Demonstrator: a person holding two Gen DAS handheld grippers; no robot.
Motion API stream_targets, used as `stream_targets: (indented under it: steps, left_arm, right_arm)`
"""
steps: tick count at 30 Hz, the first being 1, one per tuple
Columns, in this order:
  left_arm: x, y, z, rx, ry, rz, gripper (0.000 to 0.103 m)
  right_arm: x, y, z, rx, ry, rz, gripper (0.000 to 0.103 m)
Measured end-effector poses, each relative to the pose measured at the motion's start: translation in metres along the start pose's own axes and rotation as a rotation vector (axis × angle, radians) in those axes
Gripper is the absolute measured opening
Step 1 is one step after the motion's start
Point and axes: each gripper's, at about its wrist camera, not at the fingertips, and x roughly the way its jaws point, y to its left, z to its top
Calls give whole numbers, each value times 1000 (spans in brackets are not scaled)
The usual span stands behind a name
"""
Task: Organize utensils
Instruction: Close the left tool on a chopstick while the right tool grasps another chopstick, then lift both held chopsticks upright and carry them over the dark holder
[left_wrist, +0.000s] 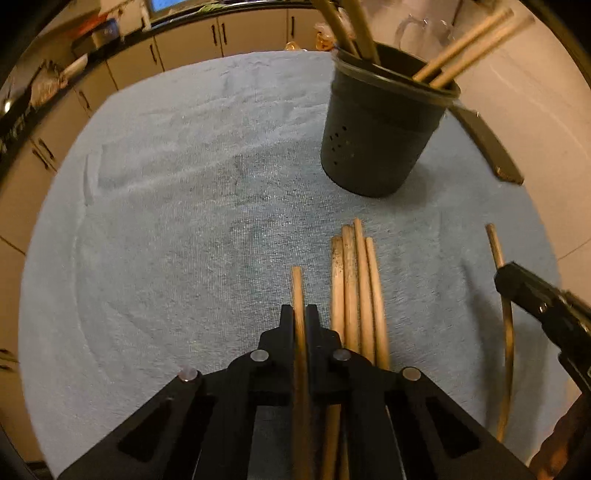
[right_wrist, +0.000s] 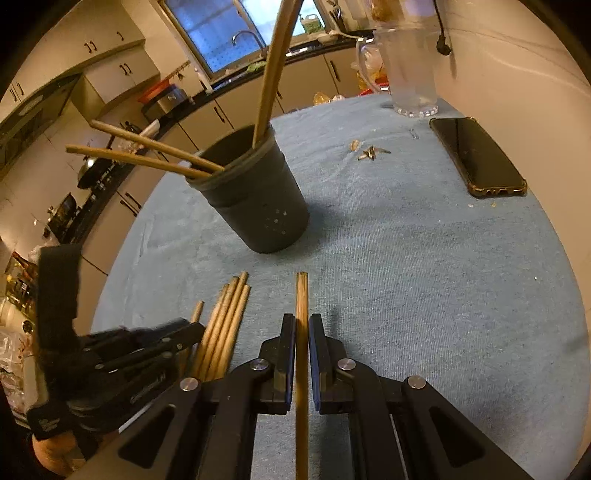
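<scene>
Left gripper (left_wrist: 300, 314) is clamping one chopstick (left_wrist: 297, 291), stick running straight out ahead; right gripper (right_wrist: 302, 325) is pinching another (right_wrist: 301, 295) likewise. The cup (right_wrist: 258, 206) is standing ahead, nearer the right one.

Chopsticks (left_wrist: 354, 26) standing in the holder (left_wrist: 376, 125) run past the left wrist view's top edge; the bundle (left_wrist: 356, 288) on the cloth (left_wrist: 184, 221) vanishes beneath gripper arms. Small scraps (right_wrist: 371, 152) near the phone (right_wrist: 476, 155) are too tiny to identify.
</scene>
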Motion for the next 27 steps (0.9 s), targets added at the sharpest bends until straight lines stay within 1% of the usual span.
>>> stream_targets:
  steps: [1, 3, 6, 8, 11, 14, 17, 20, 21, 23, 24, 27]
  left_arm:
    - [-5, 5, -1, -26, -20, 3, 6]
    - [-29, 14, -2, -59, -109, 4, 6]
    - [-89, 27, -7, -96, -269, -37, 6]
    - [-129, 35, -16, -112, -355, -51, 6]
    - [-170, 46, -33, -140, -438, -76, 6]
    - [-195, 47, -58, -154, -472, -73, 6]
    - [-204, 49, -71, -157, -482, -60, 6]
    - [-210, 54, -80, -161, -498, -69, 6]
    - [-210, 55, -83, -162, -504, -60, 6]
    - [-209, 52, -86, -161, -515, -30, 6]
    - [-212, 53, -89, -165, -520, -31, 6]
    - [-216, 58, -93, -207, -529, -64, 6]
  right_arm:
    - [-5, 1, 0, 1, -12, 9, 8]
    - [-18, 2, -2, 0, -46, 29, 8]
    - [-47, 9, -5, -27, -130, 48, 8]
    - [-64, 14, -8, -37, -176, 28, 8]
    - [-87, 20, -12, -35, -239, 43, 8]
    - [-110, 29, -19, -57, -311, 31, 8]
    - [-130, 40, -28, -79, -364, 27, 8]
    - [-147, 48, -35, -97, -406, 20, 8]
    - [-153, 51, -39, -104, -421, 15, 8]
    - [-159, 54, -43, -115, -427, 7, 8]
    - [-163, 55, -45, -112, -432, 13, 8]
    - [-171, 57, -50, -117, -444, 17, 8]
